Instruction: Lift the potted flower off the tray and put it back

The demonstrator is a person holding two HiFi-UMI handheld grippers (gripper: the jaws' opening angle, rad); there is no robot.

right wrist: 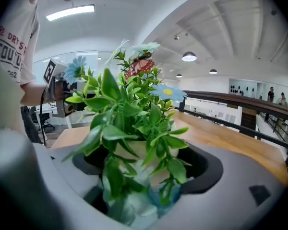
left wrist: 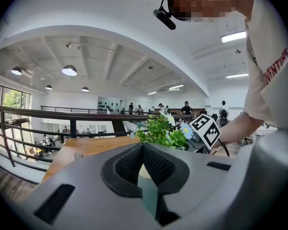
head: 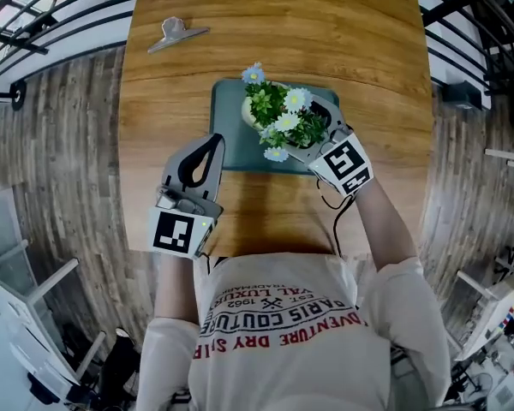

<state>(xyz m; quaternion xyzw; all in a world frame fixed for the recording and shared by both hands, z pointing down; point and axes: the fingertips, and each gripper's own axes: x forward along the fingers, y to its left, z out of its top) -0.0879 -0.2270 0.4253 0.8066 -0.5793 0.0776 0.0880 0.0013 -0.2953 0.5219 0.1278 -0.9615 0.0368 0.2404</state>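
Observation:
The potted flower (head: 278, 118), green leaves with white and blue blossoms in a cream pot (right wrist: 134, 150), sits over the right half of the teal tray (head: 230, 148). My right gripper (head: 307, 132) reaches in from the near right, and its jaws are closed around the pot (right wrist: 144, 162). Leaves hide the pot's base, so I cannot tell whether it rests on the tray or hangs just above it. My left gripper (head: 214, 140) lies at the tray's near left edge, shut with nothing in it (left wrist: 143, 145). The left gripper view shows the plant (left wrist: 161, 131) beyond its tips.
The tray lies mid-table on a wooden tabletop (head: 274, 32). A small grey clip (head: 176, 32) lies at the far left of the table. Black railings (head: 34, 15) and plank floor surround the table. A person's torso and arms are at the near edge.

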